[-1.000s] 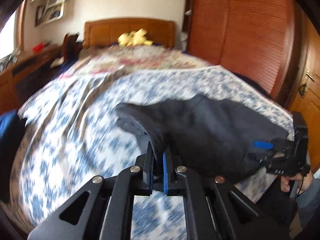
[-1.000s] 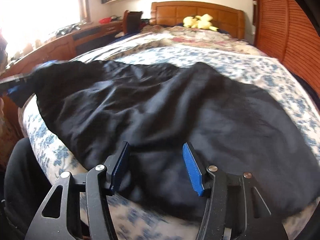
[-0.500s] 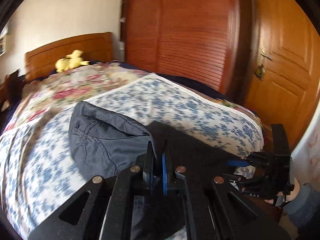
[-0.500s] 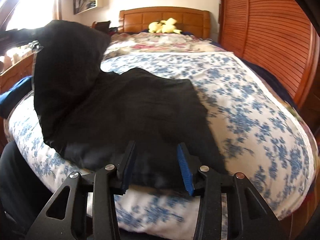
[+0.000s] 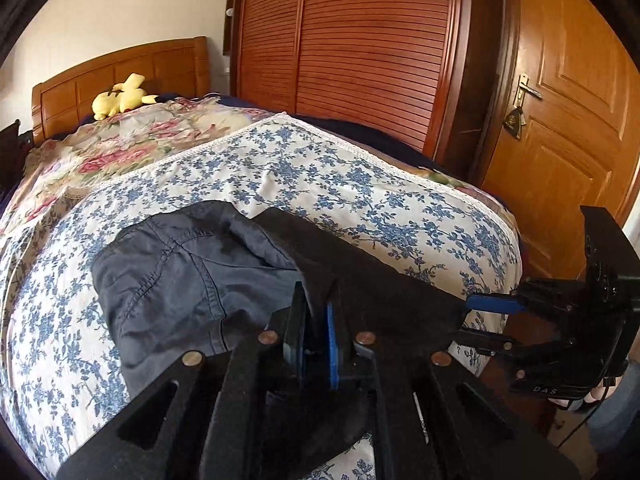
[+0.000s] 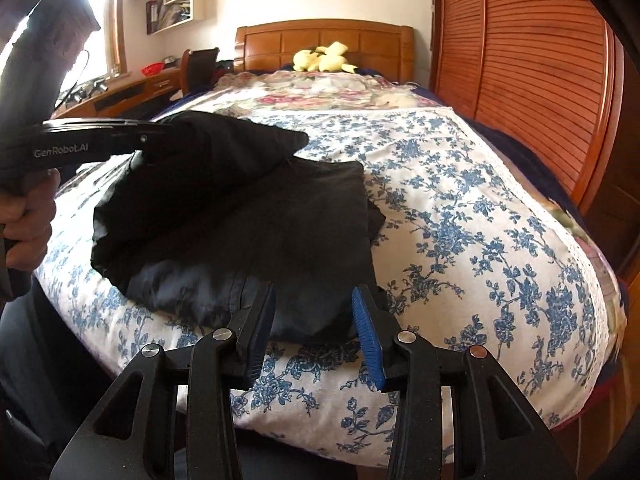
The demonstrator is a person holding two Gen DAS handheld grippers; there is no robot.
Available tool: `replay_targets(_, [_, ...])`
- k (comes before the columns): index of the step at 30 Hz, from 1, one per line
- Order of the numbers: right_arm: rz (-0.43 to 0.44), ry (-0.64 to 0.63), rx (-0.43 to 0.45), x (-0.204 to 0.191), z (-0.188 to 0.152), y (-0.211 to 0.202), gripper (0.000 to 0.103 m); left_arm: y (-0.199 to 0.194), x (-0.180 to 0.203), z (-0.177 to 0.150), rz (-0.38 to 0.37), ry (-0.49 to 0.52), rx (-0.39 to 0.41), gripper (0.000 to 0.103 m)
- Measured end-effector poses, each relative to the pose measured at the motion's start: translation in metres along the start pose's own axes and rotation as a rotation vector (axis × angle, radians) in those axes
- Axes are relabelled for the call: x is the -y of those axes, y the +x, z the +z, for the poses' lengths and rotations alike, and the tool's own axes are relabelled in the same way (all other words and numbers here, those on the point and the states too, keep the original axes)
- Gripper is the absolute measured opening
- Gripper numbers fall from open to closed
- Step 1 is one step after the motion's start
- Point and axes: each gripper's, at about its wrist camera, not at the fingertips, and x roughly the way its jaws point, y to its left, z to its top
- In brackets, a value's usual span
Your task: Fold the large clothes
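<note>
Trousers lie folded on bed, long axis crosswise before right gripper, its jaws spread; left gripper, marked "GenRobot.AI", pinches a corner, jaws opening.

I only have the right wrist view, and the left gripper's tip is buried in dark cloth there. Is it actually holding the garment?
Observer: Yes. In the left wrist view a fold of the dark garment is pinched between the pads of the left gripper.
Operator: What lies beyond the flap it holds?
Observer: A greyer layer of the same garment with stitched seams, lying on the floral bedspread.
Operator: And my right gripper, seen from the side?
Observer: The right gripper is open. Its upper blue finger reaches the garment's near corner, and no cloth looks clamped.
</note>
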Motion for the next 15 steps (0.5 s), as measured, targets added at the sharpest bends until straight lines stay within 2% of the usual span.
replay_targets(6, [0.014,0.033,0.027,0.000,0.010,-0.005,0.040,-0.030,-0.004,0.000,0.020,0.028,0.055,0.024])
replay_targets(15, [0.034,-0.006,0.085,-0.029,0.054,-0.006,0.040,-0.097,-0.060,-0.032,0.120,-0.014,0.110,0.033])
